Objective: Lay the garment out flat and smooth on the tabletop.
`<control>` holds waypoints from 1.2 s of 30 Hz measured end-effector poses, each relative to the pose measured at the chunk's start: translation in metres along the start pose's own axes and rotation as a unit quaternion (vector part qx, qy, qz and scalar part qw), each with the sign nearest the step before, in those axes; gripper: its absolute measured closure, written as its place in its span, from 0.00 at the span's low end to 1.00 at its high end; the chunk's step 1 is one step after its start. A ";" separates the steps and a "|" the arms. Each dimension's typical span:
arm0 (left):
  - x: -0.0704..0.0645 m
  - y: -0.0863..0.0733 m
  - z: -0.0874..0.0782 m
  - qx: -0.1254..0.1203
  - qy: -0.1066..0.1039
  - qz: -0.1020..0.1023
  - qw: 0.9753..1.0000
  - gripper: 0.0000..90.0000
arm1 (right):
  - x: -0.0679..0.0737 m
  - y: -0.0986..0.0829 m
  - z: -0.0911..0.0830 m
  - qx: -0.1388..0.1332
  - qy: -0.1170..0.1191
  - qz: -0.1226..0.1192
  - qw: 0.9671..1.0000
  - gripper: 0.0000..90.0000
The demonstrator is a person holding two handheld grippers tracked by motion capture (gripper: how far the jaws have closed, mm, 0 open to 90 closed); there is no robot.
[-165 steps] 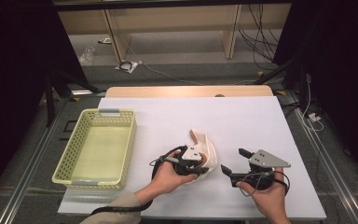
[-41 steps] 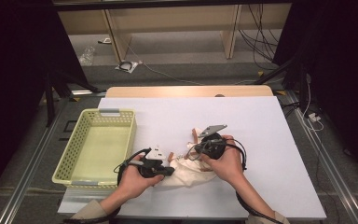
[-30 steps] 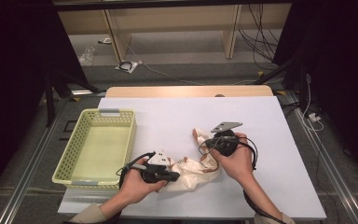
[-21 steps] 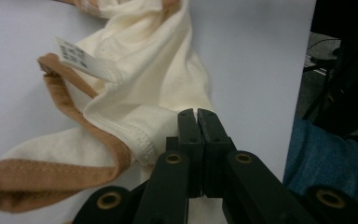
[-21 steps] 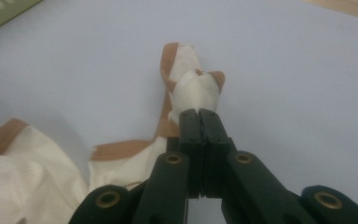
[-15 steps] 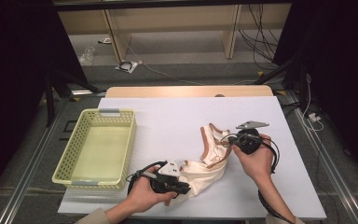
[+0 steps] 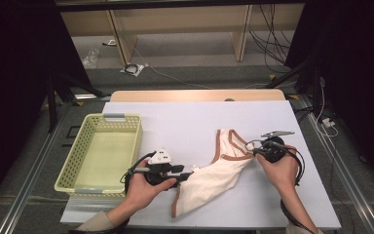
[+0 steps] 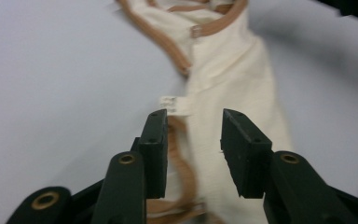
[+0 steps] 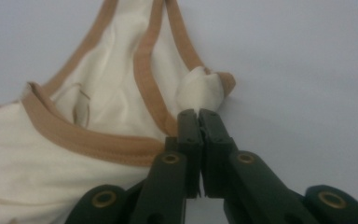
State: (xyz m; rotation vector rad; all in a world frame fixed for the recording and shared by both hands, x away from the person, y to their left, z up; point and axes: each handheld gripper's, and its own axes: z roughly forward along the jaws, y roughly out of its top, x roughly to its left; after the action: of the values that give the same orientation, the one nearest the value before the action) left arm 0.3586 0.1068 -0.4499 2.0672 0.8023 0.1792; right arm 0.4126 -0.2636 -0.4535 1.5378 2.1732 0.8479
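Since the last frames the right tool (image 7: 256,151) has drawn the top (image 7: 213,177) out rightward across the bench (image 7: 185,122).
Nearest, the left tool (image 8: 193,140) stands released over the hem; farther off, the right is clenched on a strap. Best regrip the hem, then pull evenly, clear of the basket (image 7: 131,146).

Basket (image 7: 102,152) on bench (image 7: 185,122), left side. Garment (image 7: 214,178) lies on bench right of basket, well apart, stretched between the two grippers. Left gripper (image 7: 187,174) at garment's near-left end; right gripper (image 7: 254,152) at its far-right end, near bench's right half.
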 end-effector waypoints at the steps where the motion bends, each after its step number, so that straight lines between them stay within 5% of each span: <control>1: 0.002 -0.001 0.000 0.005 0.008 0.001 1.000 0.69 | -0.001 -0.001 0.003 0.017 -0.003 0.001 1.000 0.93; 7: 0.014 -0.007 0.006 0.048 0.052 0.014 0.997 0.77 | 0.016 0.009 -0.007 -0.004 -0.020 -0.033 0.999 0.78; 13: 0.015 -0.012 0.013 0.072 0.039 0.013 0.997 0.76 | 0.067 0.021 -0.006 -0.007 0.057 -0.095 0.994 0.73; 17: 0.012 -0.013 0.015 0.078 0.029 0.021 0.996 0.76 | 0.090 0.025 0.011 0.017 0.078 -0.116 0.990 0.70; 25: 0.011 -0.016 0.021 0.098 0.018 0.028 0.995 0.76 | 0.100 0.028 0.041 0.066 0.050 -0.135 0.987 0.70; 33: 0.009 -0.019 0.025 0.108 0.015 0.032 0.993 0.77 | 0.093 0.022 0.044 0.082 0.051 -0.130 0.987 0.97; 36: 0.008 -0.020 0.025 0.112 0.015 0.032 0.993 0.78 | 0.094 0.022 0.037 0.071 0.058 -0.136 0.987 0.99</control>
State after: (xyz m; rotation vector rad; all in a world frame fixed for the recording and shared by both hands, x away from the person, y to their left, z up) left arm 0.3657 0.1022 -0.4821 2.3085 0.8056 0.1627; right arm 0.4175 -0.1606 -0.4624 1.2388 2.5030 0.7224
